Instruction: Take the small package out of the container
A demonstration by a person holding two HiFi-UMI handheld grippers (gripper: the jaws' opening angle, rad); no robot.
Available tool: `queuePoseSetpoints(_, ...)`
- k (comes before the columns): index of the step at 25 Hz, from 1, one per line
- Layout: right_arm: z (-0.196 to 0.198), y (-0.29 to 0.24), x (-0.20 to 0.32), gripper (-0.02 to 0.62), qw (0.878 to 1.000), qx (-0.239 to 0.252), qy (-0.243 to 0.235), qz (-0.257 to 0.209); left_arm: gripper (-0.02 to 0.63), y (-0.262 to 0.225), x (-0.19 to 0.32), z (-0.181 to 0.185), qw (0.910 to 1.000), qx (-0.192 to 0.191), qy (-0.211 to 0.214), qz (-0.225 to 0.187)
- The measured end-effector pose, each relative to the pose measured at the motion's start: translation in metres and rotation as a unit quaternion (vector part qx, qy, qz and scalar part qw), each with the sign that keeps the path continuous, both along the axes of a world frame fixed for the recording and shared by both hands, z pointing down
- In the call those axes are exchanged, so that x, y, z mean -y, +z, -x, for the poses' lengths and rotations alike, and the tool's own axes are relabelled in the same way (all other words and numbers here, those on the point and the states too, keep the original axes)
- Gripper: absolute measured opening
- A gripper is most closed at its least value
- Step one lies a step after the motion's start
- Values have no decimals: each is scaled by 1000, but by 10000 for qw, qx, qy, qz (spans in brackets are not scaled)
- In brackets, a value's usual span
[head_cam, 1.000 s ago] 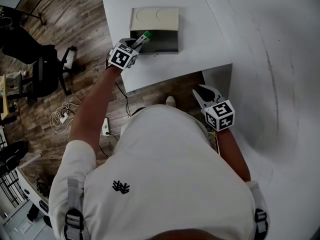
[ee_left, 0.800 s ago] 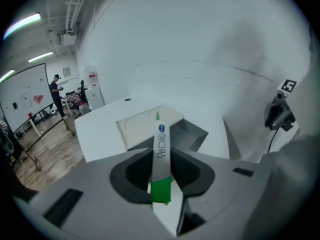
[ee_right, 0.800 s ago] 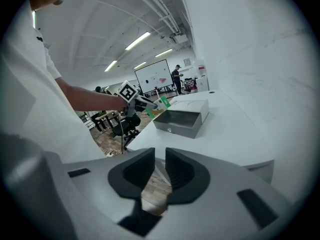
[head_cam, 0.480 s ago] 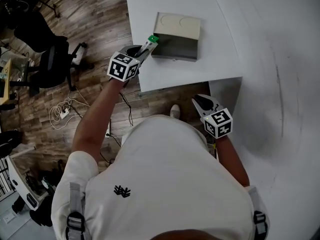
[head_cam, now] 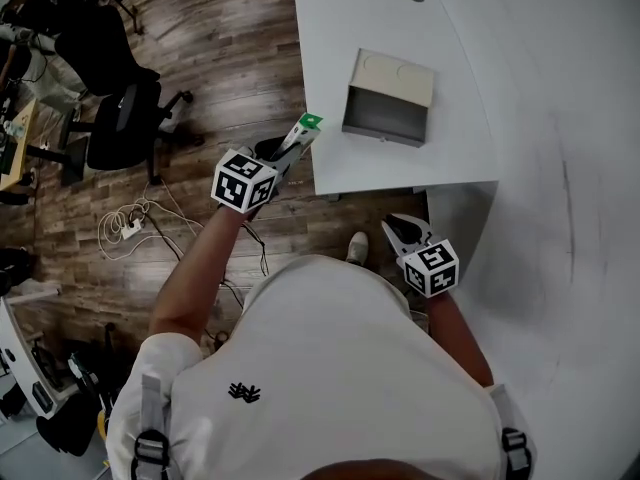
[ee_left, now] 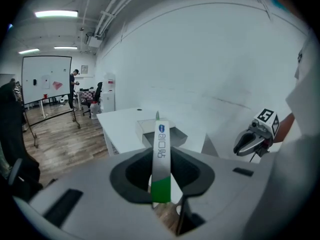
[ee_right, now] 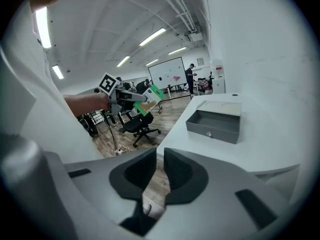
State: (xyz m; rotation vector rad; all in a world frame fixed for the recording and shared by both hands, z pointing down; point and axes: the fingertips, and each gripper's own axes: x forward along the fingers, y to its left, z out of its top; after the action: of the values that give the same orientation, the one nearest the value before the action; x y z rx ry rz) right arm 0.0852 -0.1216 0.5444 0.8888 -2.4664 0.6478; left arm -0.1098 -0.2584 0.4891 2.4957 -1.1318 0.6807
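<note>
We see the left gripper clenched on a slim white-and-green package. In the left gripper view the package stands between the jaws of that gripper and sticks out forward past their tips.

The package is out of the container and held in the air over the brown wooden floor, just off the left edge of the white table, close to its near-left corner. From the head view we cannot quite tell whether the green tip reaches over that edge or stops beside it.

The container is a grey metal box with its cream lid thrown back flat behind it. It rests on the table's near half, closer to the near edge than to the far one and well apart from the package. The right gripper view shows the same box open, with nothing that we can make out inside it, and the left gripper view has the box partly behind the package.

The right gripper hangs below the table's near edge, beside the person's white shirt. In its own view the jaws of this gripper are drawn together with only a thin slit between them and nothing in it.

A black office chair stands on the floor to the left, and a white cable lies coiled nearer the person.
</note>
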Motion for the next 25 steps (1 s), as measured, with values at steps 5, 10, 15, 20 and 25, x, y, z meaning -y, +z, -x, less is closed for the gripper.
queuePoseSetpoints(5, 30, -9, -17, 41, 10000, -46, -7, -69, 96, -14, -45, 26, 9999, -161, 27, -47)
queuePoseSetpoints(10, 57, -15, -35, 34, 9998, -115, -14, -160, 96, -22, -92, 50, 9996, -253, 128, -42)
queuePoseSetpoints(15, 81, -17, -59, 29, 9995, -165, -8, -251, 96, -22, -140, 70, 9995, -191, 239, -75)
queuePoseSetpoints(20, 100, -23, -72, 26, 9992, -211, -4, -330, 95, -23, -170, 85, 9992, -162, 356, -13)
queuePoseSetpoints(25, 113, -25, -100, 23, 9988, -278, 56, -390, 95, -22, -201, 94, 9987, -222, 460, 11)
